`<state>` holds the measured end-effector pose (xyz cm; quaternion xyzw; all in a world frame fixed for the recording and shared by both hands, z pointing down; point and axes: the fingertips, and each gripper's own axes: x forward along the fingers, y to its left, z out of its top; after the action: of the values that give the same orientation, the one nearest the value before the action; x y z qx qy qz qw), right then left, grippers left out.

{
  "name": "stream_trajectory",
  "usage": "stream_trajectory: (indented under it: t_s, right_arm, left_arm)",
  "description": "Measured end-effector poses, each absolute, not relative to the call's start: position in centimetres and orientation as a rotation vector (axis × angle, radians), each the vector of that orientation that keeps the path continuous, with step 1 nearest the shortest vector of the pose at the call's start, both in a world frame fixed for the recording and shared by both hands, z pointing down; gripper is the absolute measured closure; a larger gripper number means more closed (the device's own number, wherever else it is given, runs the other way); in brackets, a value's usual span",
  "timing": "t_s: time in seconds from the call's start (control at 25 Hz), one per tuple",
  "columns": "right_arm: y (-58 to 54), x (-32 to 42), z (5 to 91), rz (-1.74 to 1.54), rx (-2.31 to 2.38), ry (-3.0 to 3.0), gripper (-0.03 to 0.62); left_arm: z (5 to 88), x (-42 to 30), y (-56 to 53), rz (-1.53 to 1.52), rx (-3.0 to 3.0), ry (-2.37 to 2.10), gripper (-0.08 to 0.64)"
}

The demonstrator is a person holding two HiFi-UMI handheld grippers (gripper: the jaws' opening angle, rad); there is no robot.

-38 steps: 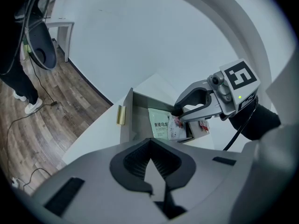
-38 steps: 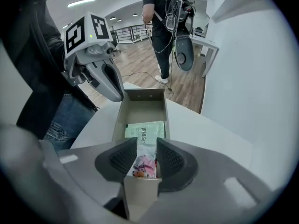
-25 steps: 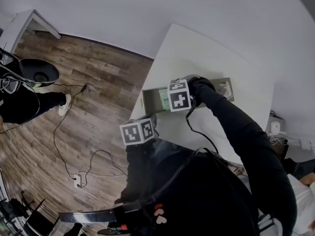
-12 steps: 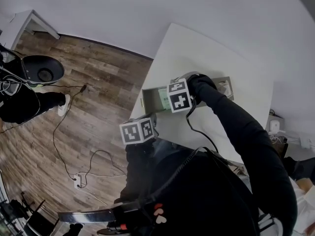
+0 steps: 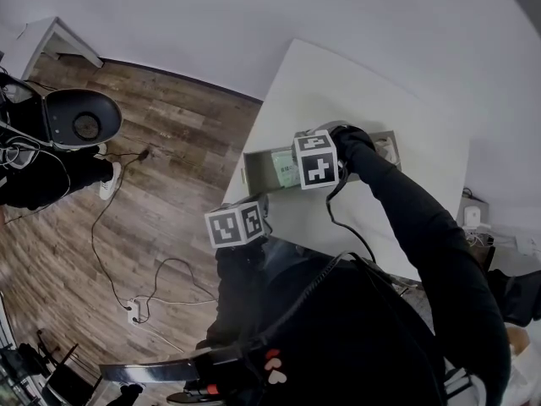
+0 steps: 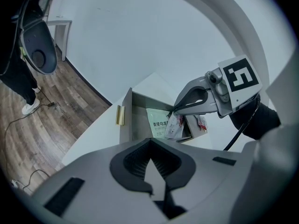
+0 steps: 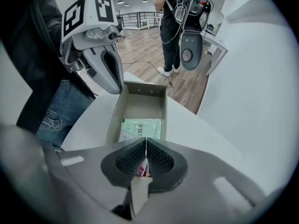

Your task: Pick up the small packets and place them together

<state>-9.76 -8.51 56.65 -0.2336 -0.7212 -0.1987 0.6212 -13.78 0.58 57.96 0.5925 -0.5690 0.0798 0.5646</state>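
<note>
Two hand-held grippers over a white bench (image 5: 338,83), seen from the head and from each gripper.

Right gripper (image 7: 146,142): points steeply down over an open grey box (image 7: 140,91) that sits at the bench edge. Its fingers (image 7: 161,161) have just been closing and now pinch a small packet (image 6: 175,126), white with red print. In the left gripper view the small packet hangs from the fingertips above the box interior. Whether its lower edge touches anything beneath cannot be told.

Left gripper (image 6: 149,143): held off to the side of the box, angled downward toward it. Its fingers (image 6: 135,160) meet at the tips with nothing between them.

Box contents: a green packet (image 7: 142,127) lies flat on the box floor, just beyond the right fingertips. A paler packet (image 7: 125,135) shows partly at the green one's near-left corner. Another red-printed packet (image 6: 201,123) lies at the far side of the right gripper in the left gripper view. A brass handle (image 6: 120,115) is fixed to the outer face of the box's end wall.

Surroundings: wooden floor (image 5: 161,184) beside the bench, with loose cables across it. A second person (image 7: 170,27) stands on that floor well apart from the bench.
</note>
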Motion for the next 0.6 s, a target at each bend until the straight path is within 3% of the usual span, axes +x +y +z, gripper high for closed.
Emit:
stream_trajectory:
  t_s: [0.6]
  right_arm:
    - [-7.9,-11.7,51.9,-0.419,-0.493,-1.873,0.589]
  left_arm:
    - [58.0,-13.7,0.4,0.19,1.393,-1.344,0.558]
